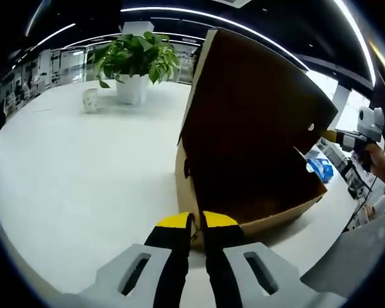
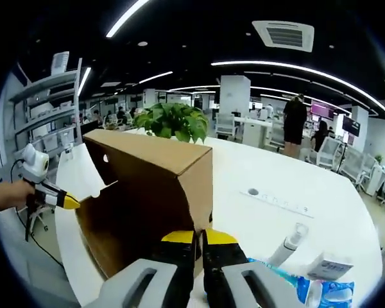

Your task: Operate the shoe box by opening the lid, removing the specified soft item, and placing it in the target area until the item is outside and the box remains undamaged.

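Observation:
A brown cardboard shoe box [image 1: 256, 192] stands on the white table [image 1: 83, 179] with its lid [image 1: 256, 96] raised steeply. Its inside is dark and I make out no item in it. My left gripper [image 1: 197, 223] is shut on the box's near wall at a corner. The right gripper [image 1: 330, 135], held by a hand, has its yellow tip on the lid's side flap. In the right gripper view the same box [image 2: 141, 212] lies open toward the left. My right gripper [image 2: 199, 237] is shut on the lid's flap edge, and the left gripper [image 2: 69, 203] holds the far wall.
A potted green plant [image 1: 138, 61] and a small white cup [image 1: 90, 99] stand at the table's far side. A white bottle [image 2: 287, 245], a blue packet [image 2: 311, 285] and a white pack [image 2: 330, 266] lie beside the box. A person [image 2: 295, 122] stands among desks behind.

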Demonstrator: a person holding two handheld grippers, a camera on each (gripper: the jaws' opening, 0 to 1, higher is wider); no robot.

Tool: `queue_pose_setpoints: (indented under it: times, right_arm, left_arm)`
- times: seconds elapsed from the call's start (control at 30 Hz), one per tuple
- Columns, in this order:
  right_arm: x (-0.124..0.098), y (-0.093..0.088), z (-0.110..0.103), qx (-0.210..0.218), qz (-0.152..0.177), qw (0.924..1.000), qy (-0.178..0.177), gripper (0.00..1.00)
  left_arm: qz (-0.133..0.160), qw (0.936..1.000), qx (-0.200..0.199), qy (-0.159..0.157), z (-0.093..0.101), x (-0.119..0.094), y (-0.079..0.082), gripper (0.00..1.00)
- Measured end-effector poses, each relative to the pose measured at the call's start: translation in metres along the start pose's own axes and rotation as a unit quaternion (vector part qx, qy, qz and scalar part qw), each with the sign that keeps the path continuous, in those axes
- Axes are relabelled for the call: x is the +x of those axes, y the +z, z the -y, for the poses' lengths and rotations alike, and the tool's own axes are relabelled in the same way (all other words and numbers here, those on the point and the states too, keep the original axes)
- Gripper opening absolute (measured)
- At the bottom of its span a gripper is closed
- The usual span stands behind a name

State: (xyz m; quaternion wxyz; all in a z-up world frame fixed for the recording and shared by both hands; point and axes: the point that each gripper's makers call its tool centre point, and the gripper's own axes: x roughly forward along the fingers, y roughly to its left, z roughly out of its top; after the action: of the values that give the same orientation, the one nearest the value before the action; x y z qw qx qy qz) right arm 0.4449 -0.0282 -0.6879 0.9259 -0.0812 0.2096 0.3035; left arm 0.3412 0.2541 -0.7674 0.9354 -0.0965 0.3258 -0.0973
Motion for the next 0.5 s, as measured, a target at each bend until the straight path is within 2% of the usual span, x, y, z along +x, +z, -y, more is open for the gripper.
queue_pose_setpoints:
  times: [0.5]
  right_arm:
    - [-0.006,-0.012,-0.007,0.009,0.0,1.0,-0.001,0.0]
  left_arm:
    - [-0.006,0.9994,0.034,-0.007,0.001,0.001,0.002,0.05]
